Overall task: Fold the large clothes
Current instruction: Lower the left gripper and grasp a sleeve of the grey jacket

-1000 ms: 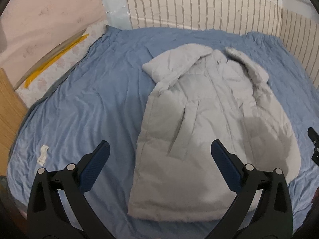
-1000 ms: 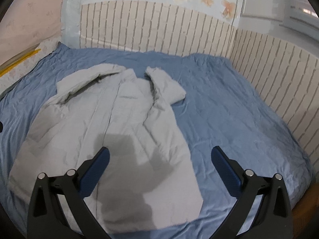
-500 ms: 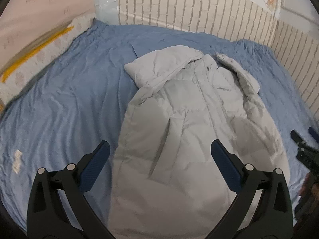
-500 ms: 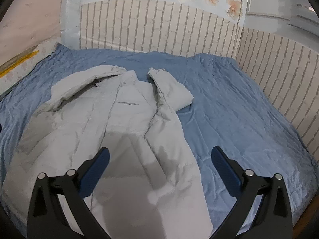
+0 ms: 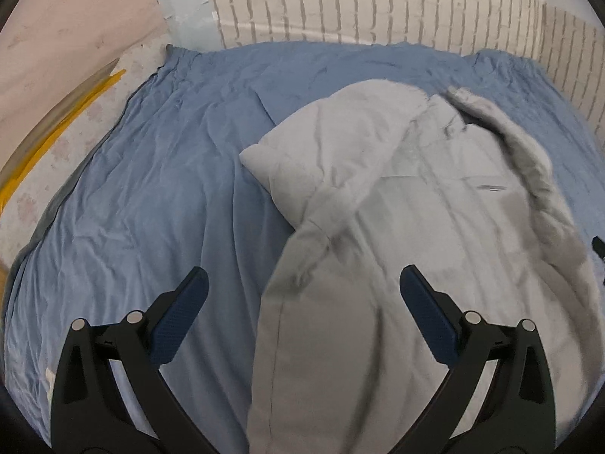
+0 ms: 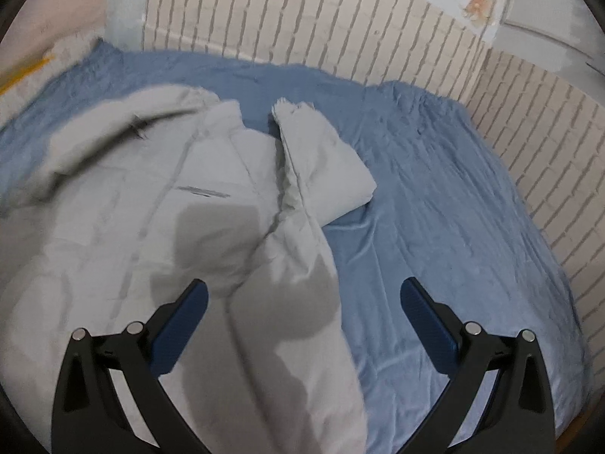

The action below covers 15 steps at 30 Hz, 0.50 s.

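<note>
Grey coat [image 5: 435, 234] flat on blue sheet [image 5: 159, 196]; brick wall [image 6: 302, 26] behind; both tools [image 5: 300, 295] [image 6: 302, 304] agape, empty.

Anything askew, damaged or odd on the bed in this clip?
Nothing damaged or spilled. The pale grey padded coat lies on the wrinkled blue bedsheet with both sleeves bent up beside the collar, not flat. A small white scrap sits on the sheet. The left gripper and right gripper are open and empty.

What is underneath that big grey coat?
The grey coat lies spread on a wrinkled blue sheet that shows on all visible sides of it. Whether anything else lies beneath cannot be seen, since the coat covers that part. Both grippers hang open above.
</note>
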Available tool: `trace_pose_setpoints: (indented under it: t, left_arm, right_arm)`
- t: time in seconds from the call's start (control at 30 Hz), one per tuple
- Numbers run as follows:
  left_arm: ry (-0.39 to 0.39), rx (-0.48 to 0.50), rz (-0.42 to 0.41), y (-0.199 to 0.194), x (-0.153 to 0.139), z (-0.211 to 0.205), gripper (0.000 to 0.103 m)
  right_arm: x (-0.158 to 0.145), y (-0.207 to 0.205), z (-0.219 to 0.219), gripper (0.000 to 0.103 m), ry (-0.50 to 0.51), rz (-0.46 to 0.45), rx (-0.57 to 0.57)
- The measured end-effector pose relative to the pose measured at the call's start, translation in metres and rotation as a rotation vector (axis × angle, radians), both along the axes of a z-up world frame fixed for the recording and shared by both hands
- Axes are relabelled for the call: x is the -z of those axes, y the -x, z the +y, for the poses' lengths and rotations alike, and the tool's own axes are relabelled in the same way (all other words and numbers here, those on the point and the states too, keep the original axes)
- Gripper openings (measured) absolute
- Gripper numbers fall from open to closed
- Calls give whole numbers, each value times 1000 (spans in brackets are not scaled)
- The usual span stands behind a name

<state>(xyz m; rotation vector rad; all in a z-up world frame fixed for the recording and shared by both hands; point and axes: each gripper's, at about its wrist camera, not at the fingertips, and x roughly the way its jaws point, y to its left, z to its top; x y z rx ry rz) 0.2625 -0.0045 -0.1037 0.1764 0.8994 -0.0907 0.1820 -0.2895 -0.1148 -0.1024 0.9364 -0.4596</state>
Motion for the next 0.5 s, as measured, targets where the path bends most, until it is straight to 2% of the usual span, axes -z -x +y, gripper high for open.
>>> trace_pose_setpoints:
  t: [0.17, 0.23, 0.3, 0.33, 0.4, 0.47, 0.5]
  left_arm:
    - [-49, 2, 91, -44, 44, -9, 92]
    - [-60, 8, 137, -56, 61, -11, 82]
    - [-81, 3, 171, -66, 75, -10, 67]
    - [-82, -3, 187, -72, 80, -8, 65]
    - [-76, -15, 211, -78, 87, -4, 55]
    - [-48, -17, 244, -84, 94, 3, 49]
    - [-46, -19, 249, -86, 96, 4, 46]
  right_arm:
    - [30, -42, -34, 102, -39, 55, 11]
    - [45, -58, -47, 102, -41, 91, 9]
    - [59, -69, -55, 101, -30, 126, 7]
    - [67, -74, -59, 100, -30, 152, 0]
    - [79, -79, -61, 84, -48, 189, -22]
    - [91, -82, -59, 55, -80, 236, -54]
    - [94, -83, -58, 45, -104, 250, -64]
